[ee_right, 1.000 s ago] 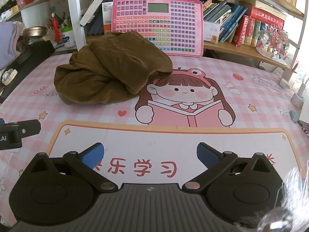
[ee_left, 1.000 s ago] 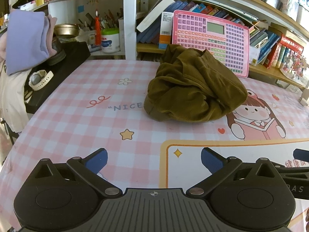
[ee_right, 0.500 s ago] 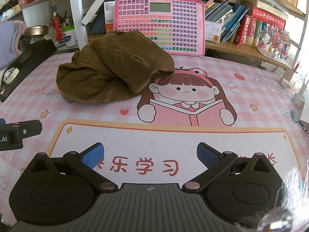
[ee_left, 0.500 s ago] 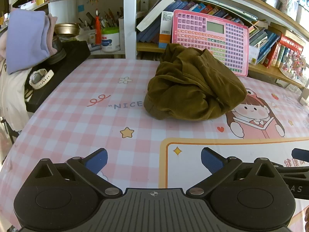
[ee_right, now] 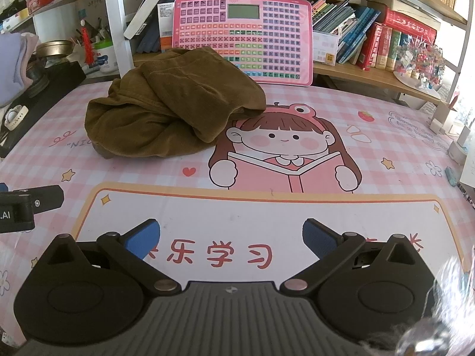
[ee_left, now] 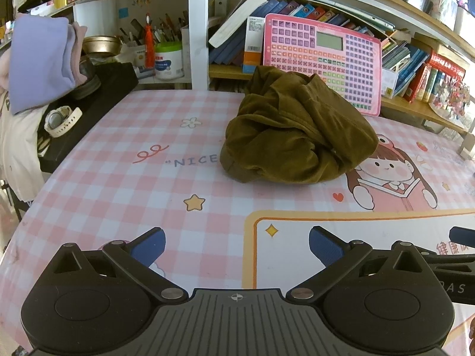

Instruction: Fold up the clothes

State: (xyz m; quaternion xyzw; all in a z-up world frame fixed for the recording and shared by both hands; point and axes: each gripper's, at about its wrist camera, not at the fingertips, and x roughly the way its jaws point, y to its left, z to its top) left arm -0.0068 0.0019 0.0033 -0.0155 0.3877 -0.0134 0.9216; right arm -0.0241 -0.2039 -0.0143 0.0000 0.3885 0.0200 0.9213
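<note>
Lying crumpled: one brown garment

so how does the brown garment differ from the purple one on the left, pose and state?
The brown garment lies crumpled in a loose heap on the checked table mat; the purple garment sits off the mat at the left, looking smoother. The brown one is in full view in both cameras; the purple one is cut off at the frame edge. Neither is held: left gripper and right gripper are open.

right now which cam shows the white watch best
The left wrist view: the white watch lies on the black surface at left, face and strap visible. The right wrist view catches it only small at the left edge, partly cut off.
</note>
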